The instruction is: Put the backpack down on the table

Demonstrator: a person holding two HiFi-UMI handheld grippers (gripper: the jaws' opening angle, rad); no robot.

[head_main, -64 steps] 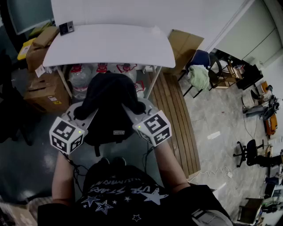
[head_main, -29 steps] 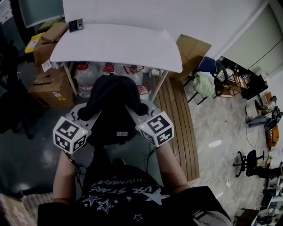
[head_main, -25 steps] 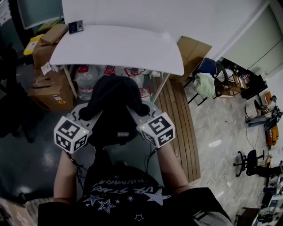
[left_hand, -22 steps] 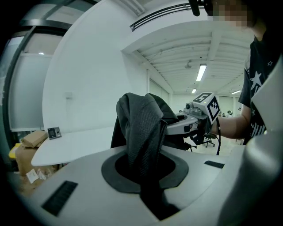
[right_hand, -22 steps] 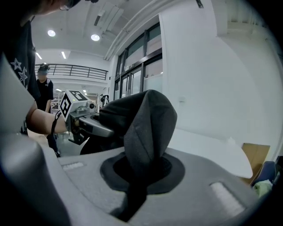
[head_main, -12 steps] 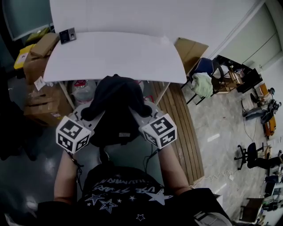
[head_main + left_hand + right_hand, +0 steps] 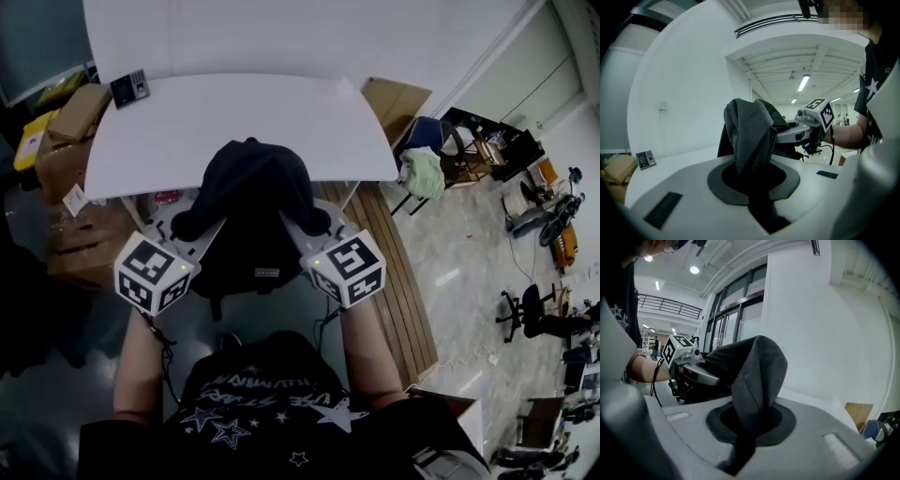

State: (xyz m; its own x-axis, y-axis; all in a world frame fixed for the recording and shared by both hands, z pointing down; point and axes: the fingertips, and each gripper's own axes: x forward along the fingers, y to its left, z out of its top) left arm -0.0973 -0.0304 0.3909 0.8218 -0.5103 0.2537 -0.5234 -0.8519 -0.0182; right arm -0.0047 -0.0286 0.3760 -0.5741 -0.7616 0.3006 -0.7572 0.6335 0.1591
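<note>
- soft black backpack (image 7: 246, 202) hangs between both grippers at the white table's (image 7: 169, 131) near edge.
- left gripper (image 7: 751, 180) and right gripper (image 7: 749, 420) each pinch its fabric.
- likely floppy and saggy; upper fabric folds suit holding.

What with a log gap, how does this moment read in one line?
left gripper: shut on backpack | right gripper: shut on backpack | backpack: at table edge, not down

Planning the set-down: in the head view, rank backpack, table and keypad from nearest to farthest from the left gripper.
1. Backpack: centre, already gripped.
2. Table: just ahead.
3. Keypad: on the table's far left corner.
</note>
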